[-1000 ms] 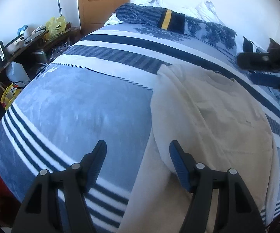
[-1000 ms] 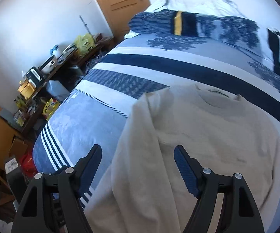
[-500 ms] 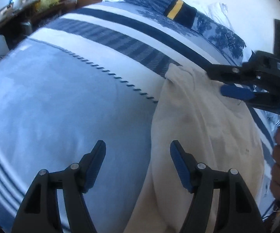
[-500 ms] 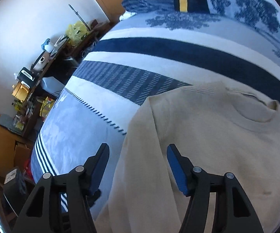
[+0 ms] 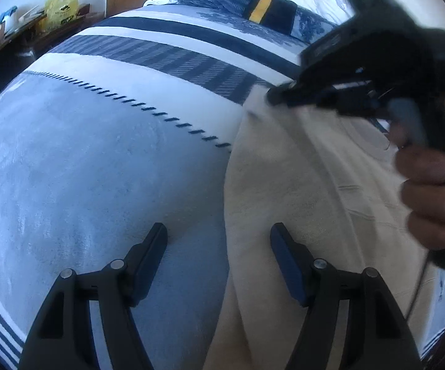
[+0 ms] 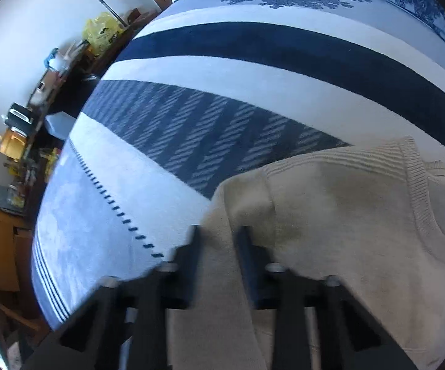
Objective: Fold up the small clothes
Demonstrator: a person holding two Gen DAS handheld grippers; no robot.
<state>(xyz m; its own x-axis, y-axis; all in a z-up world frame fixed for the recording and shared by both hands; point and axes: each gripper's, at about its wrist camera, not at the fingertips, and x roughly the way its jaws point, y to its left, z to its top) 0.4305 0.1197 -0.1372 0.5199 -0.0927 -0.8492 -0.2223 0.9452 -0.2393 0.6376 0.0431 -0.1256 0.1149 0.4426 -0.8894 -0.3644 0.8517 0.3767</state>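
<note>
A cream knit sweater [image 5: 299, 185] lies flat on a blue striped blanket [image 5: 83, 169], collar toward the pillows. My left gripper [image 5: 219, 246] is open, low over the sweater's left edge, one finger over the blanket and one over the sweater. My right gripper [image 6: 219, 237] has closed most of the way around the sweater's [image 6: 330, 215] left shoulder; a fold of cloth sits between the narrow jaws. In the left wrist view the right gripper [image 5: 276, 97] is at that shoulder corner, held by a hand.
The blanket [image 6: 222, 77] covers the whole bed. A dark striped bundle with a yellow band [image 5: 253, 3] and pillows lie at the head. A cluttered desk [image 6: 28, 117] and a yellow bag [image 5: 59, 12] stand left of the bed.
My right gripper moved down to the sweater's left shoulder and its jaws narrowed around the cloth. My left gripper dropped lower toward the sweater's left edge and stayed open.
</note>
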